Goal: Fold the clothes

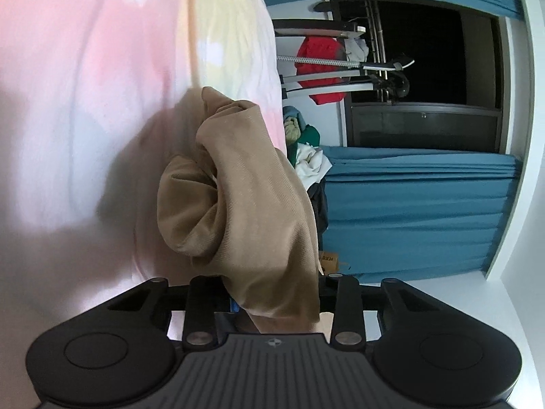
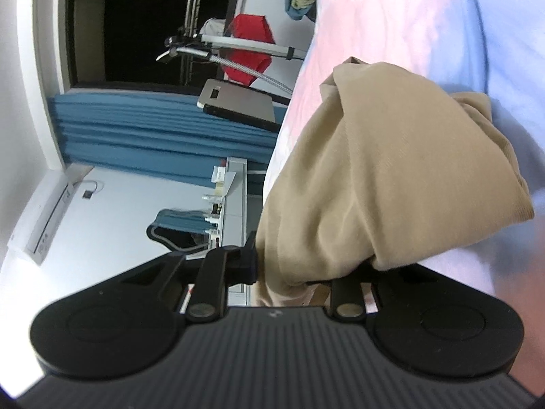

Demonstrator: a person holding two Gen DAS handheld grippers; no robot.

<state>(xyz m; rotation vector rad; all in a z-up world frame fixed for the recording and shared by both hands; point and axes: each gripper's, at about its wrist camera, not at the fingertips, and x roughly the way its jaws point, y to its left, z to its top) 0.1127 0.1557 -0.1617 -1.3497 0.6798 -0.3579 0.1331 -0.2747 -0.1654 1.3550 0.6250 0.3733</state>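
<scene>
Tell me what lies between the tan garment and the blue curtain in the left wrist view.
In the left wrist view, a pile of clothes, green, white and dark pieces, lies between the tan garment and the blue curtain.

I note blue curtains (image 1: 419, 211) beside a dark window (image 1: 425, 51), a red cloth (image 2: 250, 47), and an air conditioner (image 2: 44, 221).

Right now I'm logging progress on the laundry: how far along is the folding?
Early on. Nothing in view looks folded. In hand: both grippers hold bunched tan cloth, lifted over the pastel sheet; whether it is one garment I cannot tell. Left: fold it, then the heap of mixed clothes behind.
</scene>
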